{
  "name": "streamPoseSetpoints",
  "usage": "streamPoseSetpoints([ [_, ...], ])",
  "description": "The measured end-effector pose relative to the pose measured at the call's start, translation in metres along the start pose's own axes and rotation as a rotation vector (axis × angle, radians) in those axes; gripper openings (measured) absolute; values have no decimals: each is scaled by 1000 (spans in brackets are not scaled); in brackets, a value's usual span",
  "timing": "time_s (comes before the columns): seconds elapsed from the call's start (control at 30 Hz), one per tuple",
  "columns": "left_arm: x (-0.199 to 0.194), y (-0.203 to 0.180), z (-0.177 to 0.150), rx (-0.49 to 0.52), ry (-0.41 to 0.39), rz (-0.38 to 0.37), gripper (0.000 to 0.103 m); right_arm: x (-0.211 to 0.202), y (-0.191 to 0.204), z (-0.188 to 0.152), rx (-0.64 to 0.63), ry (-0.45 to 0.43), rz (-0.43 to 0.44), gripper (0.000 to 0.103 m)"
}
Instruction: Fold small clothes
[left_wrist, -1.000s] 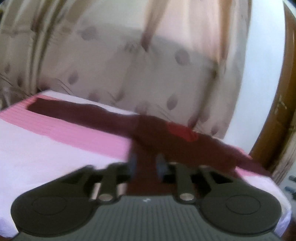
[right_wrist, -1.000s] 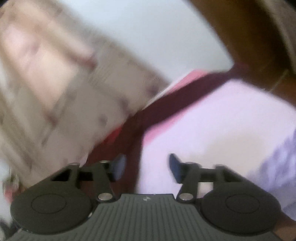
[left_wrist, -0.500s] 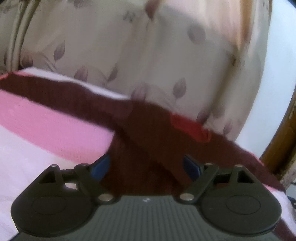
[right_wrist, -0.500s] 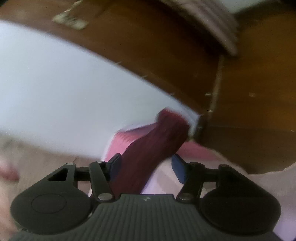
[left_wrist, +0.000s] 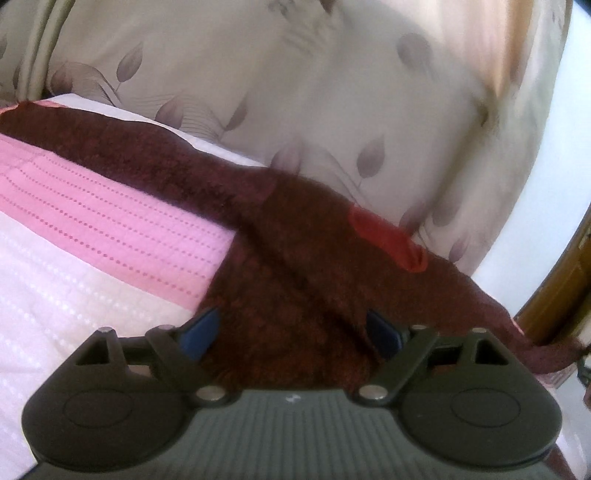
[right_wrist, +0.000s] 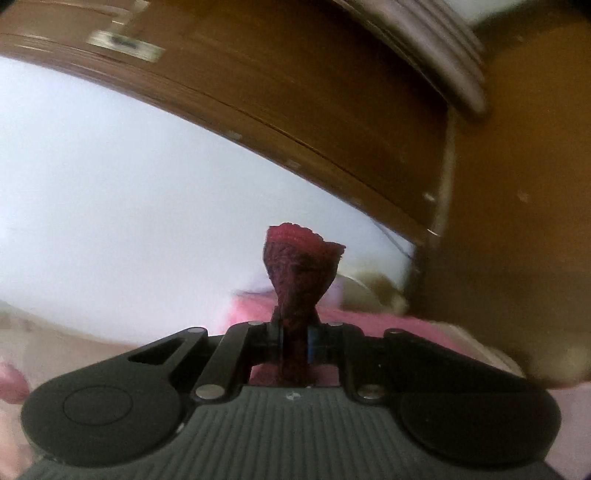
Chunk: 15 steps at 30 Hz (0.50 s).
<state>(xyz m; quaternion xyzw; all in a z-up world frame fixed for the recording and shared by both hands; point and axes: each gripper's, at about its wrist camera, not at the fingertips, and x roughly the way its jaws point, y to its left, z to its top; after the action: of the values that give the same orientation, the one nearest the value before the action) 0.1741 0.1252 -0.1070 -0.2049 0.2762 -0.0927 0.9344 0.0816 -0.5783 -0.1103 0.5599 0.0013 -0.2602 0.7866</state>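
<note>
On the left, a pink and white quilted cover (left_wrist: 110, 229) lies over the bed, its pink band running along the far edge. A dark maroon knitted garment (left_wrist: 288, 266) stretches along that far edge: a long narrow part reaches toward the bed's far left corner, the wider body lies in the middle, and another part trails off toward the right edge. A red patch (left_wrist: 388, 240) sits on the garment near its far side. Behind the bed hangs a cream curtain with a grey leaf print (left_wrist: 295, 92), and a strip of brown wood (left_wrist: 561, 288) shows at the far right.

The left claw (left_wrist: 291, 332) has its blue-padded fingers (left_wrist: 197, 332) spread wide, one on each side of the garment's near fold; the cloth lies between them, and whether either pad touches it cannot be told.

Further right, in the right wrist view, the right claw (right_wrist: 295, 341) is pressed together on a bunched strip of the same maroon garment (right_wrist: 299, 269), which rises from between the fingers and flares out into a ragged end above them. Beyond it a pale wall (right_wrist: 129, 203) fills the left, blurred brown wooden furniture (right_wrist: 480, 184) crosses the top and right, and a band of the pink cover (right_wrist: 251, 310) shows just behind the claw.
</note>
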Motion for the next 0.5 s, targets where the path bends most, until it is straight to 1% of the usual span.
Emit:
streamPoseSetpoints([
  [0.1,-2,2,0,-18,-12,-6,88,2,48,-5,-69,28,57,17],
  [0.2,-3,5,0,-38,-23,-16,88,7,98,-16,-92,48,143,17],
  [0.3,-4,7,0,-48,-27,-25,88,16,149,-41,-137,83,224,17],
  [0.43,-6,11,-1,-70,-37,-39,88,28,206,-85,-156,135,347,17],
  [0.5,-7,13,-1,-83,-43,-46,89,30,231,-108,-169,166,394,17],
])
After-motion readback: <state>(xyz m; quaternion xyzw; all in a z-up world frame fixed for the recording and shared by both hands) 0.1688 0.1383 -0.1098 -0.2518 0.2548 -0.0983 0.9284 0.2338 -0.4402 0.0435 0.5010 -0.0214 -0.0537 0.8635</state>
